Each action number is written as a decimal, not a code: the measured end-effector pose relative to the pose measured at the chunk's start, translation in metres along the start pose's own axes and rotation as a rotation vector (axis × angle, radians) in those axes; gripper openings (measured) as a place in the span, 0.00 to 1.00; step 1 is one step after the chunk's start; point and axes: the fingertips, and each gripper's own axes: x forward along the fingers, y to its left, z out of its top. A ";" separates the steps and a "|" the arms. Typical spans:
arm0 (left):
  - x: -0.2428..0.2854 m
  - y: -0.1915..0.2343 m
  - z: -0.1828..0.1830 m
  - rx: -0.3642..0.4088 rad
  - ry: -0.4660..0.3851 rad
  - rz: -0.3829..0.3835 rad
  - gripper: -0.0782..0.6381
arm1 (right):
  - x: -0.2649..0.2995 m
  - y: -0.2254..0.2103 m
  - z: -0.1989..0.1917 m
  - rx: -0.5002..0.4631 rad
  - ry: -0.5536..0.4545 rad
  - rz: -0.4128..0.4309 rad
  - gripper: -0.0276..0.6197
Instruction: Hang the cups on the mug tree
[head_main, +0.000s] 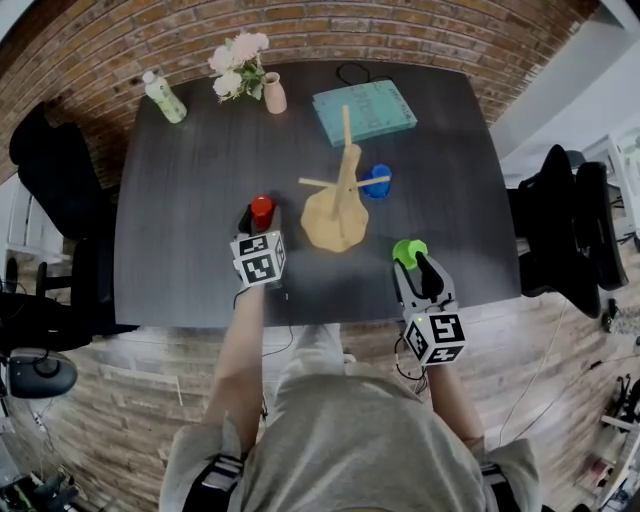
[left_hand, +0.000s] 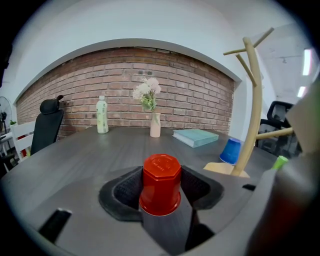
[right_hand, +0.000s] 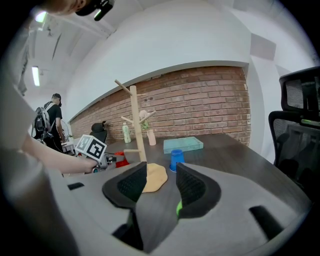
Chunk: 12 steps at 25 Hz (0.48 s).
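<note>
The wooden mug tree (head_main: 340, 205) stands mid-table with bare pegs. A blue cup (head_main: 377, 181) sits upside down beside its base. An upside-down red cup (left_hand: 161, 184) stands on the table between the jaws of my left gripper (head_main: 262, 222), and both pads lie against its sides. My right gripper (head_main: 418, 268) is open near the table's front right, with nothing between its pads. A green cup (head_main: 408, 250) sits just at its tip. In the right gripper view only a sliver of the green cup (right_hand: 179, 207) shows, under the right pad.
At the back of the dark table (head_main: 190, 190) are a teal book (head_main: 364, 110), a vase of flowers (head_main: 272, 95) and a pale bottle (head_main: 165, 98). Black chairs (head_main: 50, 170) stand at either side. A person (right_hand: 47, 125) stands far off.
</note>
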 end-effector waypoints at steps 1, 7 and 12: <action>-0.001 -0.001 0.001 -0.001 0.000 -0.003 0.43 | -0.001 0.000 0.001 -0.001 -0.002 0.000 0.33; -0.010 -0.008 0.011 0.007 -0.017 -0.018 0.42 | -0.009 -0.001 0.004 0.005 -0.019 -0.005 0.33; -0.028 -0.012 0.028 0.008 -0.056 -0.031 0.42 | -0.014 0.004 0.007 0.005 -0.037 0.006 0.33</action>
